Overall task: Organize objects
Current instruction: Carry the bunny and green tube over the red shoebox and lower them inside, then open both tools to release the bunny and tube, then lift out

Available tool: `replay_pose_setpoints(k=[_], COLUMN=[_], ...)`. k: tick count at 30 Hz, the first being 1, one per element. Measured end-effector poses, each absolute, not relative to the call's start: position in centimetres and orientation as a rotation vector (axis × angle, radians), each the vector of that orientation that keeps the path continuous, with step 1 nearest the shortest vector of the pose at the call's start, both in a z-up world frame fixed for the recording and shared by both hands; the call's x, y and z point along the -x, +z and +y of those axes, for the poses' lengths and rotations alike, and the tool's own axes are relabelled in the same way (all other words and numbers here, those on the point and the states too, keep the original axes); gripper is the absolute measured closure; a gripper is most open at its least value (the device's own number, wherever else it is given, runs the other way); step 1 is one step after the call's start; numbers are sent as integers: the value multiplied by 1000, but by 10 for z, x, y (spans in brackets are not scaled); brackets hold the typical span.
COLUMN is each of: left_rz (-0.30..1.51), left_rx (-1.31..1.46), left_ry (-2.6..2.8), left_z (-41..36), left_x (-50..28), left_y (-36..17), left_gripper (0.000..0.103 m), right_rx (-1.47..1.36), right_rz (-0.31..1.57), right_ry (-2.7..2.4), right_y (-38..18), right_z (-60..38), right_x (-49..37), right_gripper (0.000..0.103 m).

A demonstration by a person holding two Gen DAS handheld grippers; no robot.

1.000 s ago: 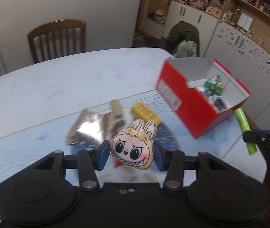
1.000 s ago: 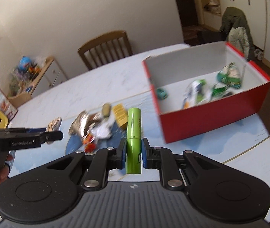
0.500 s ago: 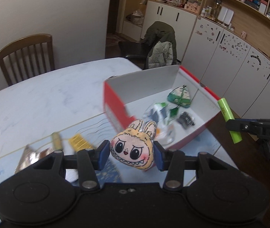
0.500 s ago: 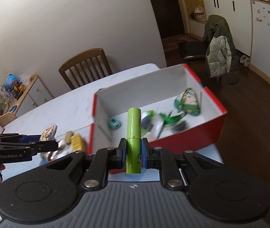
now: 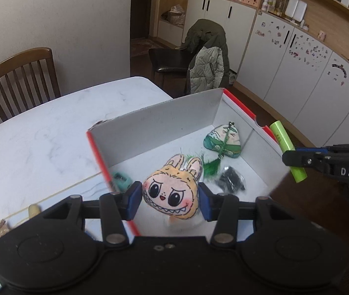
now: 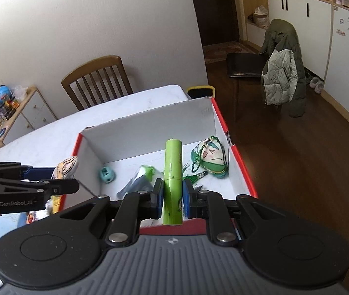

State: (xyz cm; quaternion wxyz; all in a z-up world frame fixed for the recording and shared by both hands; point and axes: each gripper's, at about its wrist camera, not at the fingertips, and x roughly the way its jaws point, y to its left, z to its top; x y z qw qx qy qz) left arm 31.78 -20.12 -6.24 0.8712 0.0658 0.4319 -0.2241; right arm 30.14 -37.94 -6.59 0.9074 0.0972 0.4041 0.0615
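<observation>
Left gripper (image 5: 170,198) clamped on a plush rabbit-eared monster face (image 5: 172,193), blue pads against both cheeks, held above the near left part of the red shoebox (image 5: 154,120). Right gripper (image 6: 172,198) closed narrow on a lime-green tube (image 6: 173,169), tube pointing forward along the fingers over the box's near wall. Inside the white box interior: a small teal toy (image 6: 106,174) by the left wall, a green embroidered pouch with tassel (image 6: 211,158) toward the far right corner, a black packet (image 5: 231,180) near the middle. Box set at the edge of a white marble-look table (image 5: 39,135); wooden chair (image 5: 22,76) beyond.
</observation>
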Motion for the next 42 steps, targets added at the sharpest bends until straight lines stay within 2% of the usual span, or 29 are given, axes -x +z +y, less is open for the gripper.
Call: replay_pose_setpoints(k=[14,31,42], left_rz=[941,1095,1192], left_rx=[-264,-337,-350], left_ry=[-353,-280,-266], left_z=[-248,-264,-262], left_x=[-370,-408,-414], left_y=[-110,-149,-160], left_gripper=[57,56,54], right_rx=[-71,21,-12], right_rz=[923,1071,1083], right_ry=[187,231,247], right_y=[-110,-156,-159], right_z=[-376,-358,-361], right_x=[-357,-381,-383], right_gripper=[88,88,87])
